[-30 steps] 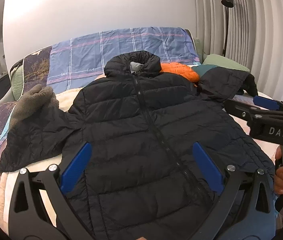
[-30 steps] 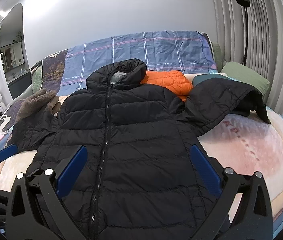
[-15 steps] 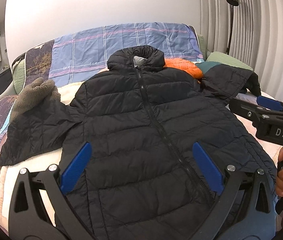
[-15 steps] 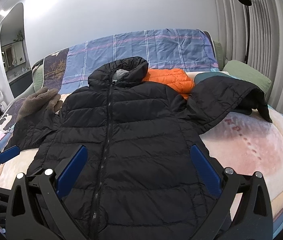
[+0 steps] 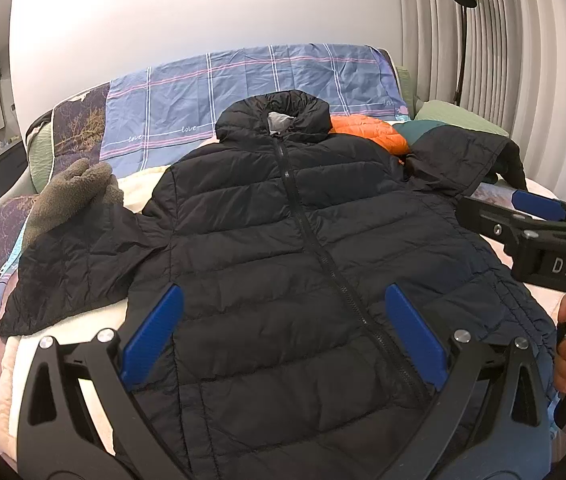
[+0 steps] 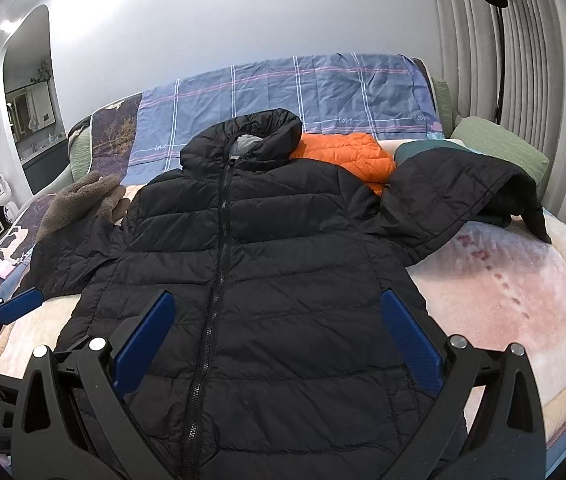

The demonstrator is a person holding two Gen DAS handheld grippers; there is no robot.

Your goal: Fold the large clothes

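Observation:
A black quilted puffer jacket lies face up and zipped on the bed, collar toward the headboard, sleeves spread out to both sides; it also shows in the right wrist view. My left gripper is open and empty above the jacket's hem. My right gripper is open and empty above the hem too. The right gripper shows at the right edge of the left wrist view. The left gripper's fingertip shows at the left of the right wrist view.
An orange puffer garment lies behind the jacket's right shoulder. A grey-brown fleece item lies by the left sleeve. Green pillow and blue plaid cover sit at the headboard. A floor lamp stands at right.
Both views have shifted slightly, so the jacket sits a little lower and further off. Both grippers stay open and empty.

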